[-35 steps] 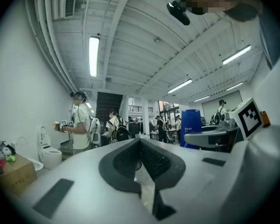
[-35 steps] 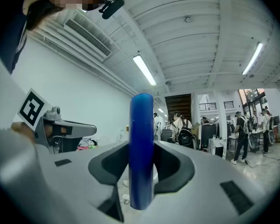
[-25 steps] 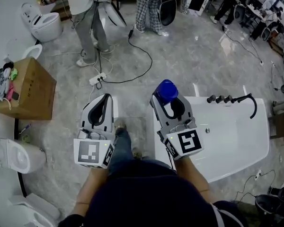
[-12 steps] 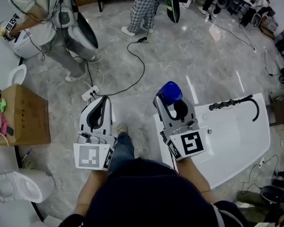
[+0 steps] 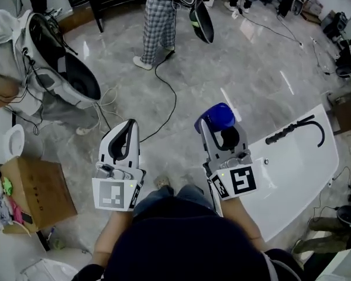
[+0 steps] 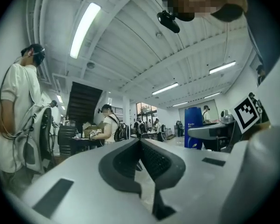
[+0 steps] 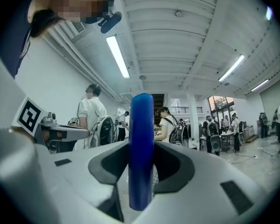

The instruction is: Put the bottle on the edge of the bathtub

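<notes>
A blue bottle [image 5: 217,116] stands upright between the jaws of my right gripper [image 5: 221,129], which is shut on it, over the floor just left of the white bathtub [image 5: 298,174]. In the right gripper view the bottle [image 7: 141,125] fills the gap of that gripper [image 7: 141,171]. My left gripper [image 5: 130,124] is held level beside it over the floor, jaws shut and empty. In the left gripper view its tips [image 6: 140,142] meet, and the bottle [image 6: 193,127] shows at the right.
A black faucet with a hose [image 5: 296,130] sits on the tub's far rim. A cardboard box [image 5: 38,195] lies at the left. A black cable [image 5: 167,92] runs across the marble floor. People stand at the back and far left [image 5: 23,57].
The view has swung: the tub now lies tilted at the right, the box sits lower left, the people stand closer. Both grippers keep their pose and the bottle stays held.
</notes>
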